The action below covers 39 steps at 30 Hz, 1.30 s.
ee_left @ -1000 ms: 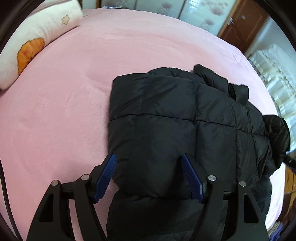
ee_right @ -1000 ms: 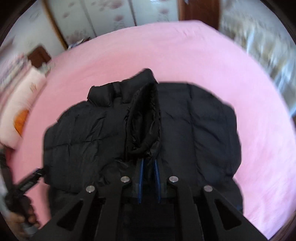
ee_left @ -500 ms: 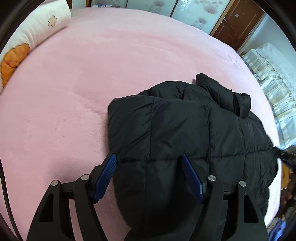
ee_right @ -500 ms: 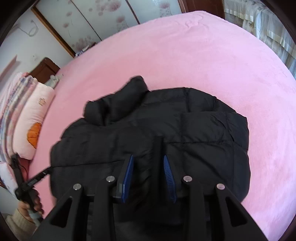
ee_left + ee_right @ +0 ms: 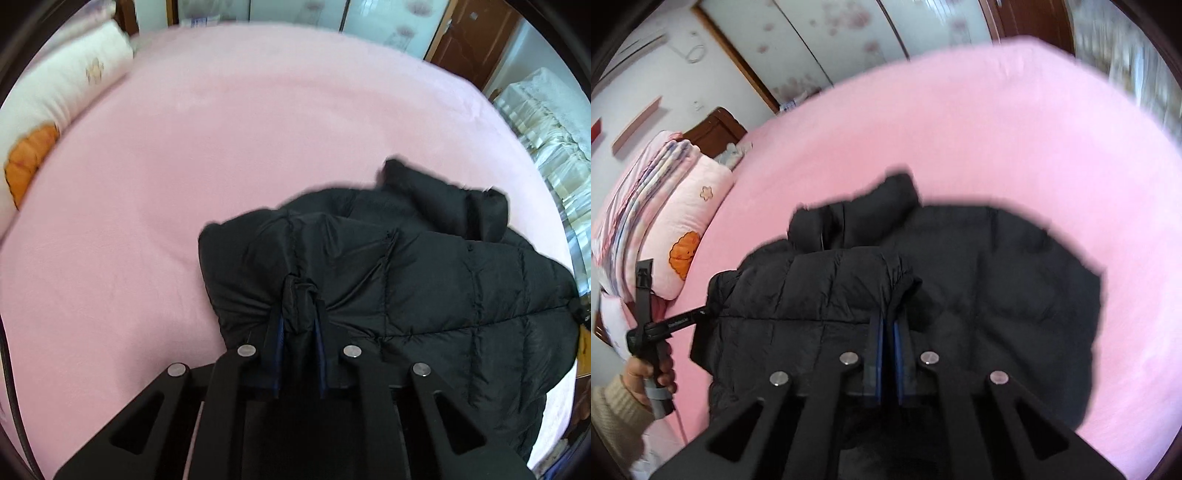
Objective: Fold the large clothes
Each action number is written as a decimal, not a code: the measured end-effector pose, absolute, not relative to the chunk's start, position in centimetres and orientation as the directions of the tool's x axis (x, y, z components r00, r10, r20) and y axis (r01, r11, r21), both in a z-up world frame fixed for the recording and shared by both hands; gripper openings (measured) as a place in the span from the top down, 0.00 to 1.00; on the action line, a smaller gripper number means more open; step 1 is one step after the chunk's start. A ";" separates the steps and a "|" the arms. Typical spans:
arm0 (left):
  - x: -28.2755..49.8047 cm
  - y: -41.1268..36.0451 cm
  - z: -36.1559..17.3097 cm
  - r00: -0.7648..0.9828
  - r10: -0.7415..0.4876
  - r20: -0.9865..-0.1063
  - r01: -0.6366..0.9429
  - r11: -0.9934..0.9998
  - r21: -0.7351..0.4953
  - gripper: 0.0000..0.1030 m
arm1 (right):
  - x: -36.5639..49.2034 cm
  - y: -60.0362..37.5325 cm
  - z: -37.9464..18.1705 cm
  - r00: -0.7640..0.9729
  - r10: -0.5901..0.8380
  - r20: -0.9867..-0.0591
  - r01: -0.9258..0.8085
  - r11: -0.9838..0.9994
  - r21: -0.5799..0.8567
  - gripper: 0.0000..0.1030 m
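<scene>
Both claws just closed since earlier frames: L claw point(image 5: 298, 314) pinched on jacket point(image 5: 424, 280) fold, R claw point(image 5: 889, 317) clamped on fold ahead. Jacket bunched on pink bed point(image 5: 184, 166), spread beyond fingertips.

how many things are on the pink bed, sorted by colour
black: 1, the black quilted puffer jacket
white with orange print: 1, the white pillow with an orange cartoon print
pink striped: 1, the folded pink striped quilt
total: 3
</scene>
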State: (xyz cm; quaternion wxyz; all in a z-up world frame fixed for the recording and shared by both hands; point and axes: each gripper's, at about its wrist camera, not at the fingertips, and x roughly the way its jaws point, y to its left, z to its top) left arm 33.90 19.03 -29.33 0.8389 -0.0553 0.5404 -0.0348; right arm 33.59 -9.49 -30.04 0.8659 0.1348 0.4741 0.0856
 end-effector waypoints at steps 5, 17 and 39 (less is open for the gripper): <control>34.4 16.1 -29.9 0.412 -0.026 -0.911 0.055 0.998 -0.004 0.85 | 34.3 -12.4 -30.3 0.564 0.096 -0.821 0.068 0.985 0.161 0.96; 37.2 14.4 -34.0 0.387 0.094 -0.917 0.022 0.994 0.111 0.90 | 34.3 -13.3 -36.0 0.492 -0.009 -0.870 0.126 0.990 0.061 0.96; 28.0 8.4 -26.8 0.557 -0.059 -0.828 0.003 0.998 -0.069 0.38 | 30.1 -5.1 -29.1 0.632 0.105 -0.768 -0.026 0.993 0.114 0.78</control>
